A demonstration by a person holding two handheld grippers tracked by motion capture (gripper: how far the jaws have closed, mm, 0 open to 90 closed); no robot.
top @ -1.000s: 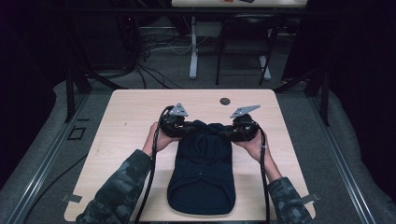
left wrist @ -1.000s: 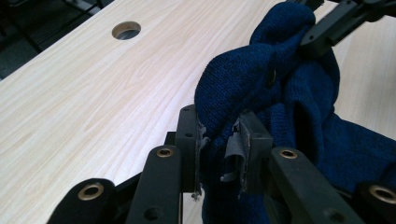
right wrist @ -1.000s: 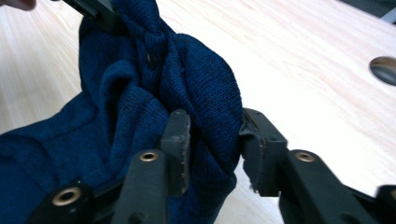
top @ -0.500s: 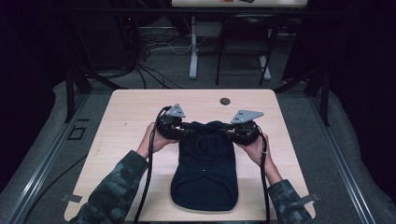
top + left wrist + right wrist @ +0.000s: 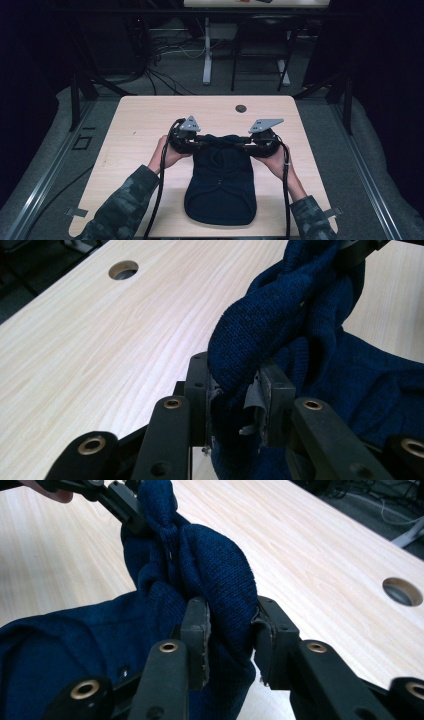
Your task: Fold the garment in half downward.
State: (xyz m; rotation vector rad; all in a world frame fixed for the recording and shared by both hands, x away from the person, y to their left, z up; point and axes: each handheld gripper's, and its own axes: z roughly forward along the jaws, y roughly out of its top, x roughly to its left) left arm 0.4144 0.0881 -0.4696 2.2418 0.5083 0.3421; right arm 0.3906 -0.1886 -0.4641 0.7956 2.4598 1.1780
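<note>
A dark blue knitted garment lies at the lower centre of the high view on a light wooden table, its far edge lifted and stretched between the two grippers, its broad near end resting flat on the tabletop close to the bottom edge of the frame.

The left gripper sits left of centre in the high view, held in the person's left hand, and pinches the garment's upper left corner. In the left gripper view its jaws stand at the bottom centre, drawn close together, with a thick fold of the blue knit pressed between the pads. After a brief widening they have just closed in again on the cloth.

The right gripper sits right of centre in the high view, in the right hand, clamped on the garment's upper right corner. In the right gripper view a bunched fold of the knit fills the narrow gap between the pads; these jaws have just eased a little wider, yet the cloth remains gripped.

A round cable hole is set in the table near its far edge, above the grippers, well apart from the garment; nothing is seen in it. The camouflage-patterned sleeves enter from the bottom of the high view.
</note>
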